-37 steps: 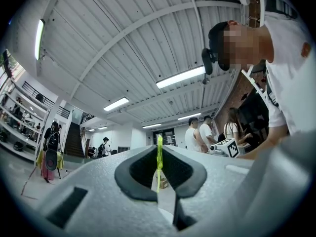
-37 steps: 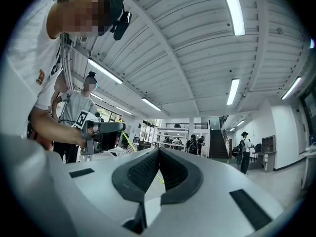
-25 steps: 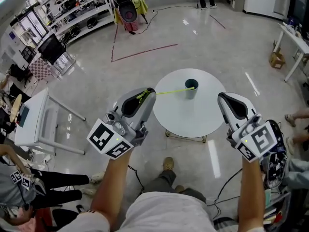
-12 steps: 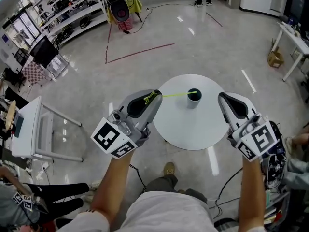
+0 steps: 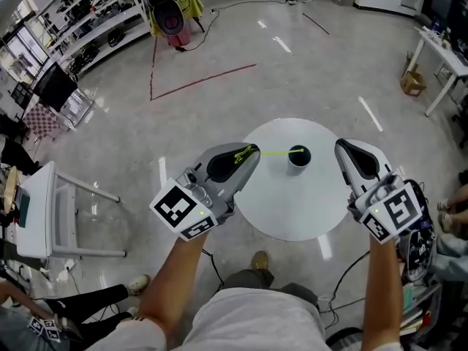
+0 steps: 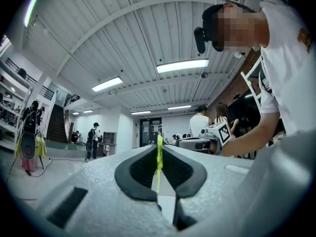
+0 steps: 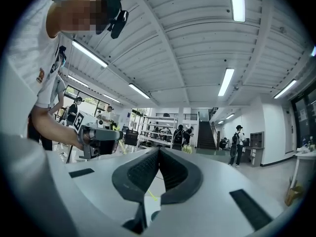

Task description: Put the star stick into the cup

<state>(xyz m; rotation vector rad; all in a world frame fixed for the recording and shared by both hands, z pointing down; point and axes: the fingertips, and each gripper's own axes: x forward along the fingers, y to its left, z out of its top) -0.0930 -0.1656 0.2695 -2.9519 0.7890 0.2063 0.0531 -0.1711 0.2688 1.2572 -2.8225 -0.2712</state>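
Over the white table (image 5: 292,210), left tool (image 5: 252,152) pinches the thin yellow-green star stick (image 5: 274,152), right tool (image 5: 342,146) pressed together.

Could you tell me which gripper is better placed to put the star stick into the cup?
Left: the left gripper clamps the star stick, its tip at the cup; the right gripper is empty.

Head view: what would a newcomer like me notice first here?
A round white table stands alone on the shiny floor, with a dark cup near its far edge. The left hand-held gripper pinches a thin yellow-green star stick that reaches across to the cup's mouth. The right hand-held gripper hangs shut and empty at the table's right.
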